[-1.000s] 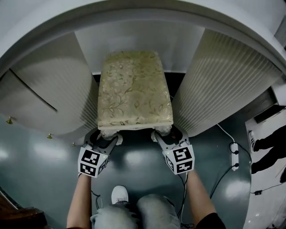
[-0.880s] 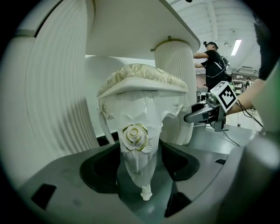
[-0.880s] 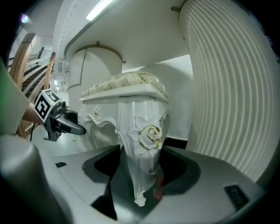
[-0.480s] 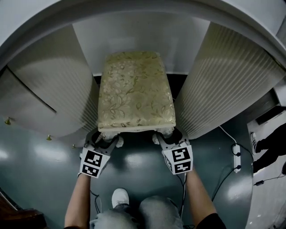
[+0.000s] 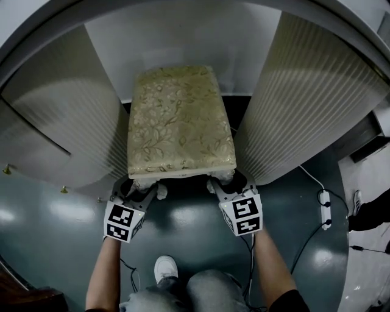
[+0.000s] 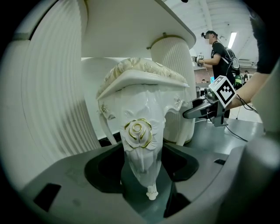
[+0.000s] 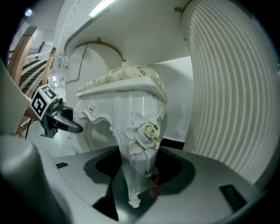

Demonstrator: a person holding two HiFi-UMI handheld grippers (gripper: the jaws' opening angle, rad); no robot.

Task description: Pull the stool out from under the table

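Observation:
The stool (image 5: 181, 122) has a gold floral cushion and white carved legs, and it stands between the table's two ribbed pedestals. My left gripper (image 5: 146, 186) is closed round the stool's front left leg (image 6: 141, 148), just below its gold rose carving. My right gripper (image 5: 224, 181) holds the front right leg (image 7: 139, 148) the same way, with the leg's foot hanging free between the jaws. Each gripper also shows in the other's view, beside the stool's front apron. The back legs are hidden.
The white table top (image 5: 183, 18) arches over the stool, with ribbed pedestals at left (image 5: 73, 122) and right (image 5: 304, 103) close to the seat's sides. A power strip (image 5: 324, 207) and cables lie on the dark floor at right. My shoe (image 5: 164, 268) is below the grippers.
A little more of the seat shows in front of the table's back panel, and the head view has shifted slightly. Both grippers stay on the front legs.

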